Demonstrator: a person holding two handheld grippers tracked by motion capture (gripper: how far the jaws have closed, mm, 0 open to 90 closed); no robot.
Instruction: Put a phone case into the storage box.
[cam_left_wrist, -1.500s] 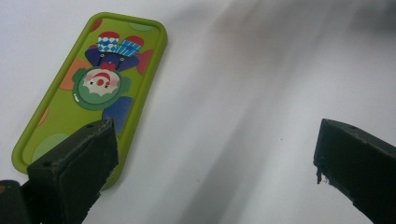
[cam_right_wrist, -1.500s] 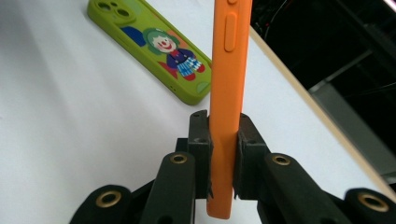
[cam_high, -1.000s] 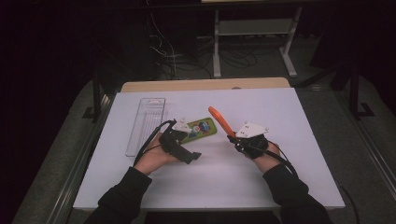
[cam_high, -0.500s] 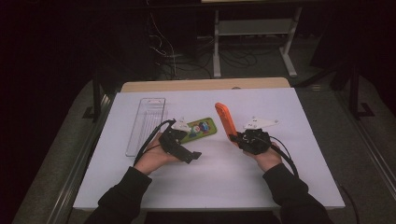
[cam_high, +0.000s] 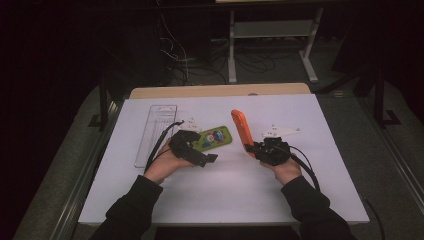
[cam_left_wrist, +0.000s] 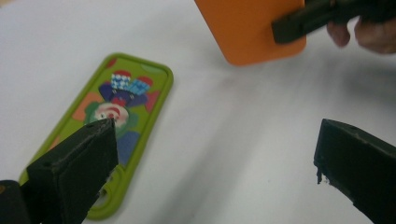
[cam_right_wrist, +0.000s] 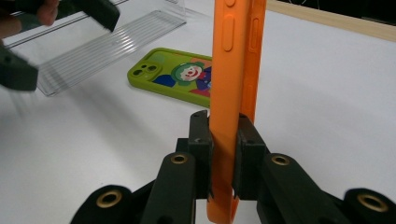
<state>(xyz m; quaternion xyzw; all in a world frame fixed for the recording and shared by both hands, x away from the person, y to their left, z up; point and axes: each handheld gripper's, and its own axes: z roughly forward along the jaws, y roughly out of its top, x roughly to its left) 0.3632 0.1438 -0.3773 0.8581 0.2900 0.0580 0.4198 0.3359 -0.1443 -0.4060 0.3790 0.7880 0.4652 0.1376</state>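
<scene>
An orange phone case is held on edge above the white table, pinched at its lower end by my right gripper, which is shut on it. A green phone case with a clown picture lies flat at the table's middle. My left gripper hovers just right of the green case, jaws wide apart and nothing between them.
A clear ribbed plastic tray lies left of the green case. The white table top has free room in front and to the right. A wooden edge runs along the back.
My right gripper has turned the orange case from lying slanted to the left into standing more upright, and moved it slightly right. The left gripper has stayed put.
</scene>
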